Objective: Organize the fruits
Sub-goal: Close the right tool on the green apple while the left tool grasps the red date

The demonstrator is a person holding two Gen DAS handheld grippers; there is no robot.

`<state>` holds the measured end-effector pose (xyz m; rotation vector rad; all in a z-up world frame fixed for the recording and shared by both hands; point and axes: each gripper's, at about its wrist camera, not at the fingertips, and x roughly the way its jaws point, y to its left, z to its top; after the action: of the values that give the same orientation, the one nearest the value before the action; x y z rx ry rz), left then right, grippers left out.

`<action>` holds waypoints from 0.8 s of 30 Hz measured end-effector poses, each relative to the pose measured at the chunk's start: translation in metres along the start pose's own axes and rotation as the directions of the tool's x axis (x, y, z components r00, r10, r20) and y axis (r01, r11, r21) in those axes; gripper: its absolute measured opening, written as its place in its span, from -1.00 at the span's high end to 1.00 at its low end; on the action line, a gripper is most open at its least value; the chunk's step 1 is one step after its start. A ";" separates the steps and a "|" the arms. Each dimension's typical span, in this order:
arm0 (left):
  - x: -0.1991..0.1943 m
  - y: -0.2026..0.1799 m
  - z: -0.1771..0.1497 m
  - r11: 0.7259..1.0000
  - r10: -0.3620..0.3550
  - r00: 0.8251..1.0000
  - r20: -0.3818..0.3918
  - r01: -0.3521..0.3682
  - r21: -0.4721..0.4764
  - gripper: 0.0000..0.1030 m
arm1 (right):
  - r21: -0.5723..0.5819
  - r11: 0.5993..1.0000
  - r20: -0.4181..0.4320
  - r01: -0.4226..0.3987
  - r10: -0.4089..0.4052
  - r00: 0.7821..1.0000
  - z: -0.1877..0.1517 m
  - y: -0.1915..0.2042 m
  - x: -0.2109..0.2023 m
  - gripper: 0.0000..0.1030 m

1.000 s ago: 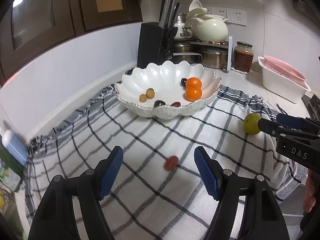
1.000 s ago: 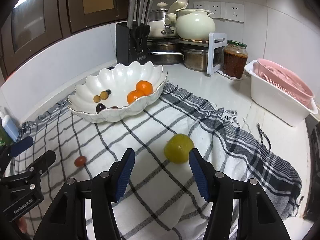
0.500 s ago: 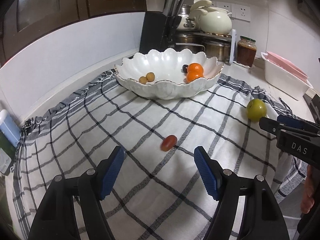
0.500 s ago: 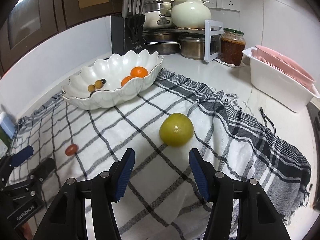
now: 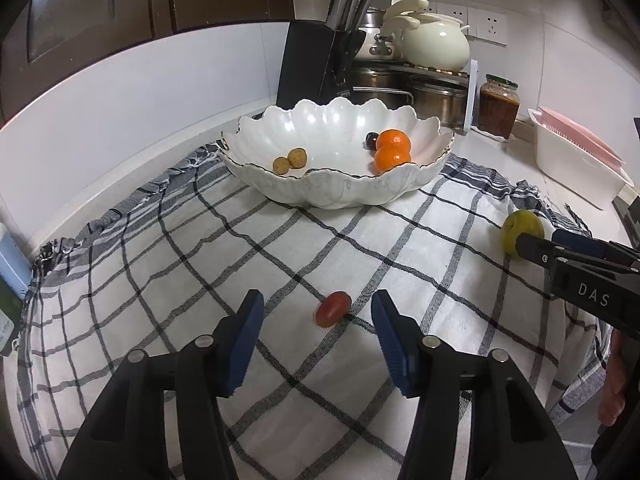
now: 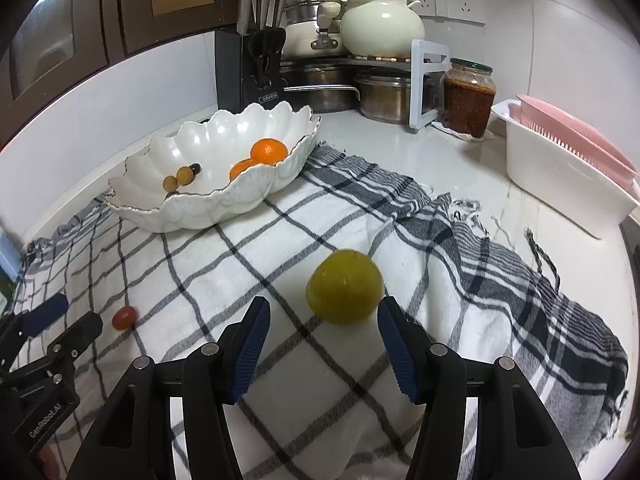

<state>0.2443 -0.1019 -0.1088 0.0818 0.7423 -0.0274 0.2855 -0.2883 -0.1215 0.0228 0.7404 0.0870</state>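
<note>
A small red fruit (image 5: 333, 313) lies on the checked cloth, just ahead of and between the blue pads of my left gripper (image 5: 316, 312). Its jaws are closing and do not touch the fruit. A green round fruit (image 6: 345, 286) rests on the cloth between the tips of my right gripper (image 6: 322, 312), whose pads stand apart from it. The white scalloped bowl (image 5: 280, 184) holds two oranges (image 5: 393, 149), two small brown fruits (image 5: 290, 161) and a dark one. The right gripper (image 5: 536, 240) also shows at the right edge of the left wrist view.
The checked cloth (image 5: 200, 264) covers the counter. Behind the bowl stand a knife block (image 5: 316, 64), steel pots and a white pot on a rack. A jar (image 6: 468, 98) and a white tub with a pink strainer (image 6: 568, 176) sit at the right.
Both grippers have sunk toward the cloth and closer to their fruits. The left jaws have narrowed around the red fruit. The right jaws kept their width.
</note>
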 end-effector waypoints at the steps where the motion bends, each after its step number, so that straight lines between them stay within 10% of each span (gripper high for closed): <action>1: 0.003 0.000 0.000 1.000 0.001 1.000 -0.005 -0.001 0.001 0.02 | -0.003 1.000 0.002 0.003 -0.003 1.000 0.002 0.000 0.001 -0.12; 24: 0.038 -0.008 -0.001 0.999 -0.038 0.993 -0.110 0.037 -0.004 0.53 | 0.007 1.000 -0.049 0.026 -0.026 0.998 0.008 -0.011 0.037 -0.01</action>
<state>0.2715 -0.1096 -0.1355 0.0678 0.8542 -0.0583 0.3194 -0.2961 -0.1410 0.0182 0.7896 0.0601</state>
